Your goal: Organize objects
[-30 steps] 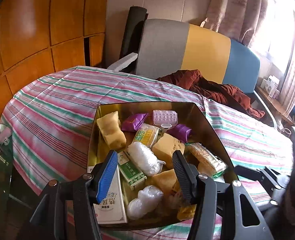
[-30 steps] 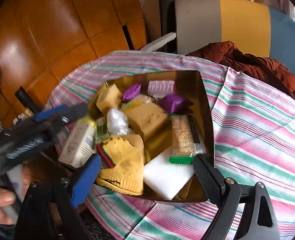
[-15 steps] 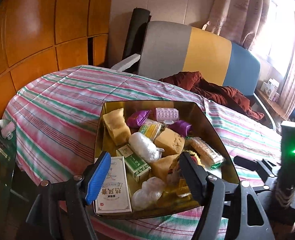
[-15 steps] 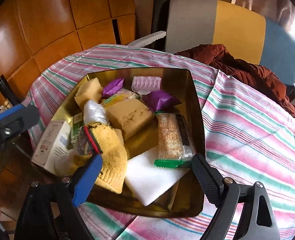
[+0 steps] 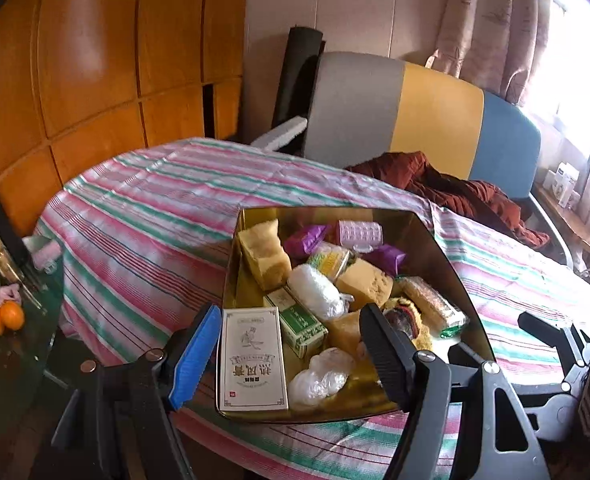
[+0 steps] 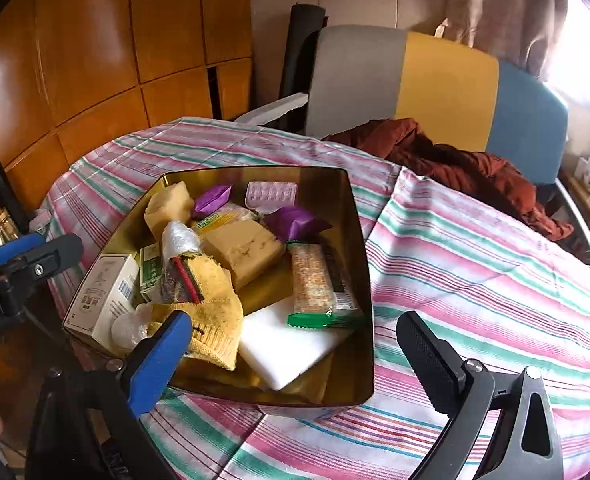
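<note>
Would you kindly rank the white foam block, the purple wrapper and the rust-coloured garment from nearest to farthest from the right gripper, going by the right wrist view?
1. White foam block: in the gold tin's near corner, just ahead of the right gripper, whose jaws are opening.
2. Purple wrapper: mid-tin, farther back.
3. Rust-coloured garment: beyond the tin, by the chair.
</note>
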Motion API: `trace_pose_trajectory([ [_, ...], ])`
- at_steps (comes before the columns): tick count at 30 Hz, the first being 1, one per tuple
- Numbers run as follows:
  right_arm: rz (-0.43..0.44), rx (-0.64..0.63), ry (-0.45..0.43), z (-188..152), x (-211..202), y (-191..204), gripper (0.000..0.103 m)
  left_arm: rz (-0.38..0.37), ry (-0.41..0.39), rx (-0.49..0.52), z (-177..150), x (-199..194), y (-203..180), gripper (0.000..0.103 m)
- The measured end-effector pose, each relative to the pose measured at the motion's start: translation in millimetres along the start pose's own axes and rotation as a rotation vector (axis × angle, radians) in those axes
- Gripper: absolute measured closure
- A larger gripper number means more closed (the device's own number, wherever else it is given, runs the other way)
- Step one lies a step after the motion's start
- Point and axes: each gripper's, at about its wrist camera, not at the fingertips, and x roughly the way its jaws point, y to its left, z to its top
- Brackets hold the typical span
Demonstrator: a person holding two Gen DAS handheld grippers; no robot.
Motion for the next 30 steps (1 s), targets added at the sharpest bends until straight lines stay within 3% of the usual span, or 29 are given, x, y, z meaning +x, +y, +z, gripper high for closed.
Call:
trace_pose_trajectory([
  [11,0.01,0.048,-0.029,-6.2,-15.6,-6.7,0.0,0.087,-0.061,0.011,1.4,-22.4,-7.9,0.03],
  [18,0.028,0.055,-0.049,-8.6,-23.5,-6.3,0.0,0.058,-0.099,0.021,-1.9,-28.6,-10.7,0.031],
  [30,0.017,0.037,-0.078,-9.3,-31.1,-3.1,0.0,-0.006,-0.019,0.001,-10.8,-14.9,-15.1,0.044],
])
